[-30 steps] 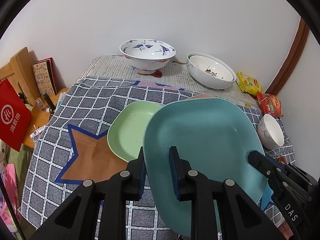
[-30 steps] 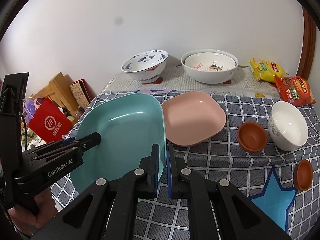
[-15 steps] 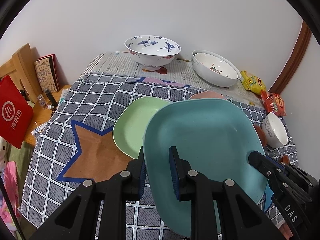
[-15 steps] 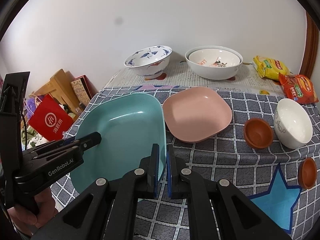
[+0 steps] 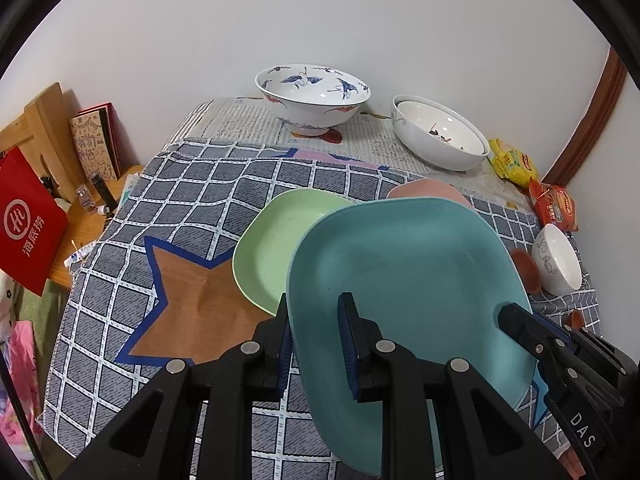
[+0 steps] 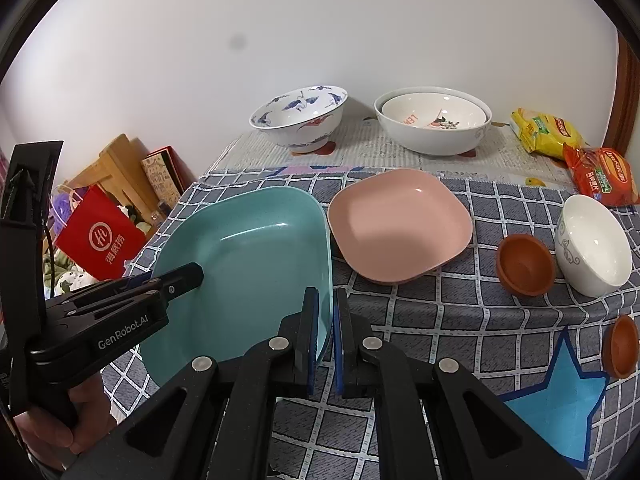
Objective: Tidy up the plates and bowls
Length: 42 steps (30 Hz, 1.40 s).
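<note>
Both grippers hold a teal square plate point(image 5: 404, 264) above the table; it also shows in the right wrist view point(image 6: 248, 256). My left gripper point(image 5: 314, 312) is shut on its left rim. My right gripper point(image 6: 326, 304) is shut on its right rim. A green plate point(image 5: 272, 240) lies on the checked cloth under the teal plate's far left. A pink plate point(image 6: 400, 224) lies to the right. A blue-patterned bowl point(image 6: 298, 118) and nested white bowls point(image 6: 434, 120) stand at the back.
A small white bowl point(image 6: 592, 244) and two brown cups point(image 6: 524, 264) point(image 6: 622, 346) sit at the right. Snack packets point(image 6: 600, 170) lie at the back right. A red bag point(image 5: 28, 220) and wooden shelf point(image 5: 48, 128) stand left of the table.
The teal plate and both grippers have risen and drawn back a little; the table's objects sit lower and farther in both views. Both grips are unchanged.
</note>
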Motion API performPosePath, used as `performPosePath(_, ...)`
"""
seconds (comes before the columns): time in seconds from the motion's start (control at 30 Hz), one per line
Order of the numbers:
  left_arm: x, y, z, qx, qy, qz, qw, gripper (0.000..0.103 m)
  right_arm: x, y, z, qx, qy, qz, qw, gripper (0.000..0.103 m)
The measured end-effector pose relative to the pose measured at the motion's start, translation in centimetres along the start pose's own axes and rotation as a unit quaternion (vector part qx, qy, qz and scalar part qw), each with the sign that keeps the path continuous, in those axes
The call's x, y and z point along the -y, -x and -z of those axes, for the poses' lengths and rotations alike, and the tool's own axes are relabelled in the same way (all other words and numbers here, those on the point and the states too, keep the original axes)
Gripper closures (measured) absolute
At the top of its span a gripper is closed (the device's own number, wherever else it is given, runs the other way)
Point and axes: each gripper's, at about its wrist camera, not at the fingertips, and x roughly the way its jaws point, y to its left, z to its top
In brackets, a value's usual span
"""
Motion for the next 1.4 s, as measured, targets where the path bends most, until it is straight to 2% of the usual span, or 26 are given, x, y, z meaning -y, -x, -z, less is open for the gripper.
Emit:
performPosePath(0.9, -3.0, -3.6, 1.0, -0.043, 0.013, -0.014, 0.9989, 0.082, -1.5, -4.1, 0.9, -0.041, 0.016, -0.002, 0.999, 0.096)
performPosePath(1.4, -3.9, -5.8, -0.1, -0.048, 0.015, -0.018, 0.9985, 0.082, -1.7, -6.8, 0.6, -0.062, 0.015, -0.004, 0.998, 0.096)
